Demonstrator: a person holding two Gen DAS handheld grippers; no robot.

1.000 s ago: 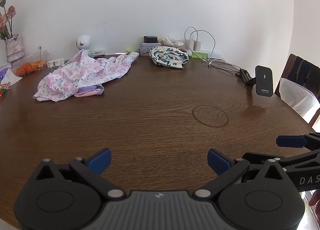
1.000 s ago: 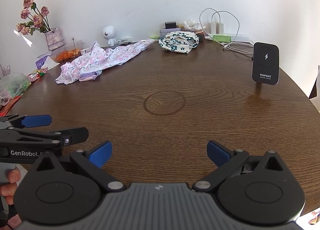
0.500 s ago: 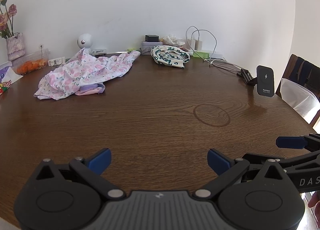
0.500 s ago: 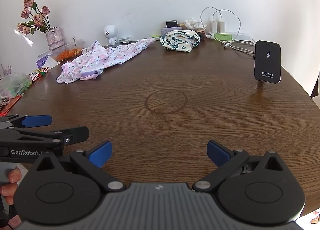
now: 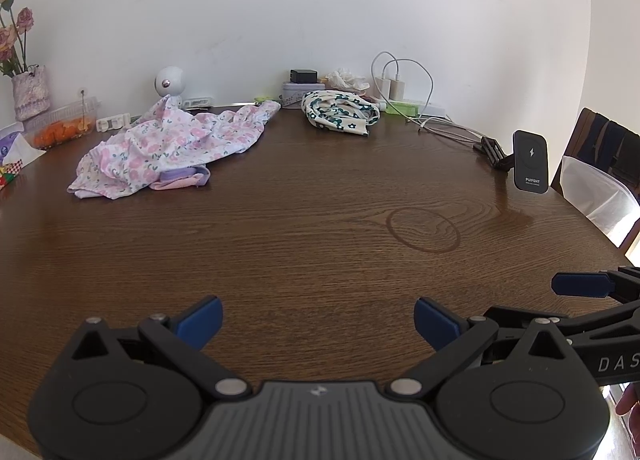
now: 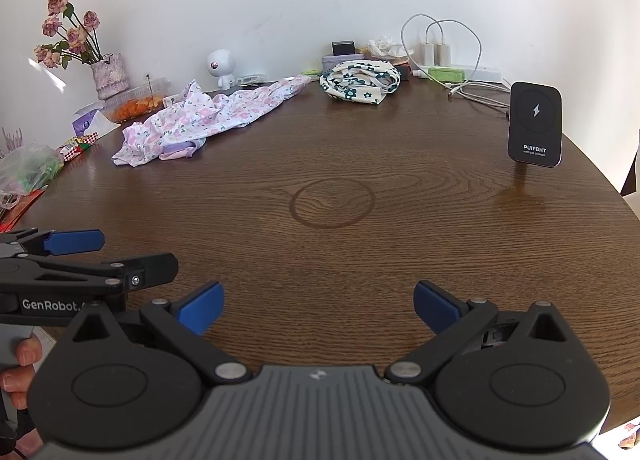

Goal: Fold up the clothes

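Observation:
A crumpled pink floral garment lies at the far left of the brown wooden table; it also shows in the right wrist view. A bundled white garment with dark green flowers lies at the far middle, also in the right wrist view. My left gripper is open and empty over the near table edge, far from both garments. My right gripper is open and empty beside it, on its right.
A black wireless charger stand stands at the right. Chargers and cables, a small white figure, a flower vase, a food tray and snack bags line the back and left. A chair stands to the right.
Both views have shifted very slightly, so the far objects sit a touch lower and nearer. Both grippers stay open and empty.

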